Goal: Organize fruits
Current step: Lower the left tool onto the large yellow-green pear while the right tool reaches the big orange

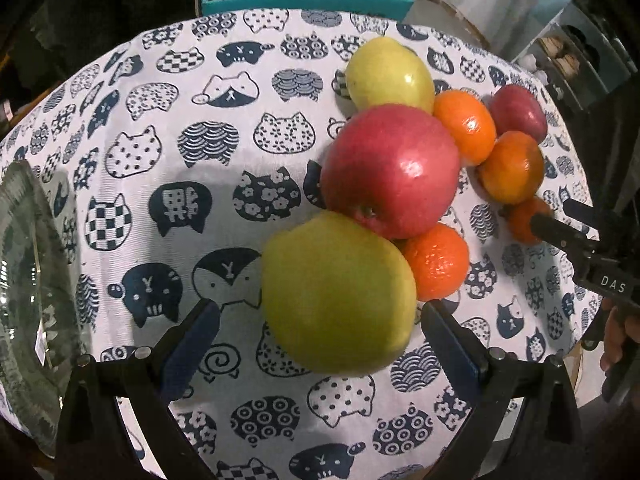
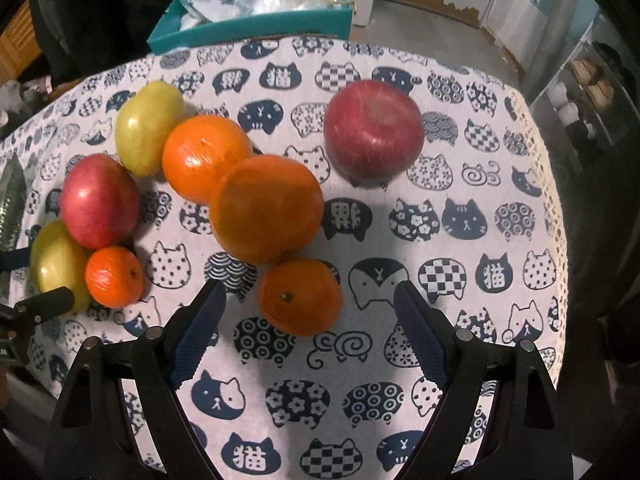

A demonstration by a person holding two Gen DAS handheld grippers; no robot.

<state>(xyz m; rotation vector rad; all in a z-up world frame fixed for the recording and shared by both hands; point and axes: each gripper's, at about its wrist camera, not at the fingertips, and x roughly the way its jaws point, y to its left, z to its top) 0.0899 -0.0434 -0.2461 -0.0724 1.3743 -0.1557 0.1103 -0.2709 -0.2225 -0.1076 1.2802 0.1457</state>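
Approach step: left gripper [image 1: 320, 332] spread wide around near green apple [image 1: 338, 292], right gripper [image 2: 310, 308] wide, empty, around tangerine [image 2: 299, 296] mid-table; next, close squarely.

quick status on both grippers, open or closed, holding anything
Left gripper: open, holding nothing, fingers either side of the nearest round green apple.
Right gripper: open, holding nothing, the nearest small round orange tangerine between its fingers.

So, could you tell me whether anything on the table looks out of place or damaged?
Nothing looks damaged or spilled. The only outlier is one red apple, which sits alone on the cat-print tablecloth, apart from the touching cluster of oranges and apples. Both grippers are open and empty.
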